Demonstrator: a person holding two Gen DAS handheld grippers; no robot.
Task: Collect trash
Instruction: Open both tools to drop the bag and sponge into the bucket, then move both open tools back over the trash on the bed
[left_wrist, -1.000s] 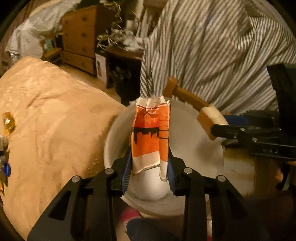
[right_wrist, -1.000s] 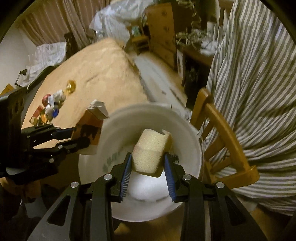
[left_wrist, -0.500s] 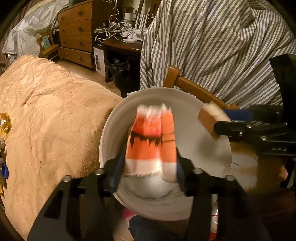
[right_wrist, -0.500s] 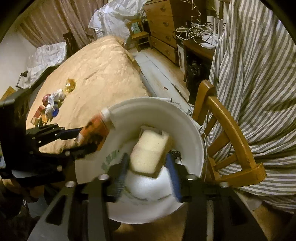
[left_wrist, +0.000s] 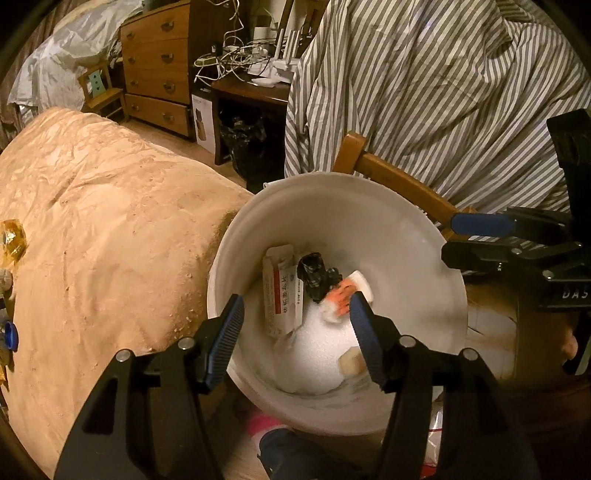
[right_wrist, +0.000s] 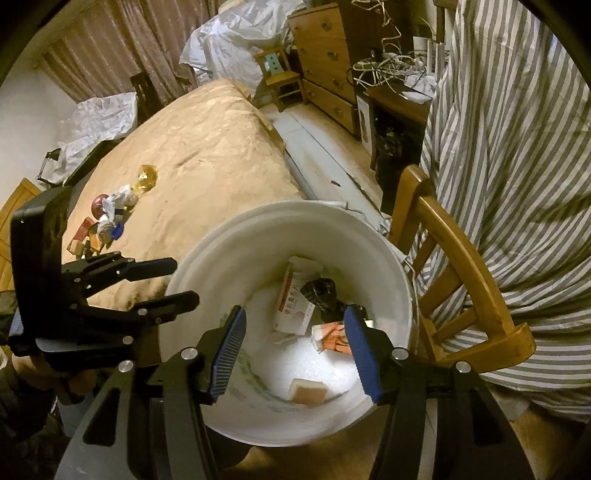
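Observation:
A white bucket (left_wrist: 258, 225) (right_wrist: 221, 251) stands by the bed. Inside lie the orange-and-white carton (left_wrist: 341, 295) (right_wrist: 332, 338), the yellow sponge (left_wrist: 351, 365) (right_wrist: 308, 391), a white-and-red medicine box (left_wrist: 282, 295) (right_wrist: 295, 302) and a black crumpled piece (left_wrist: 314, 275) (right_wrist: 323, 293). My left gripper (left_wrist: 297, 339) is open and empty over the bucket. My right gripper (right_wrist: 295, 354) is open and empty over it too. Each gripper shows in the other's view: the right (left_wrist: 480, 236), the left (right_wrist: 166, 280).
Several more trash pieces (right_wrist: 110, 214) lie on the tan bed cover (right_wrist: 192, 155); some show at the left wrist view's edge (left_wrist: 11, 240). A wooden chair (right_wrist: 461, 266) draped with a striped cloth (right_wrist: 517, 129) stands right of the bucket. A dresser (left_wrist: 159, 74) stands behind.
Both grippers have opened. The orange carton has dropped from the left gripper and the sponge from the right gripper into the bucket.

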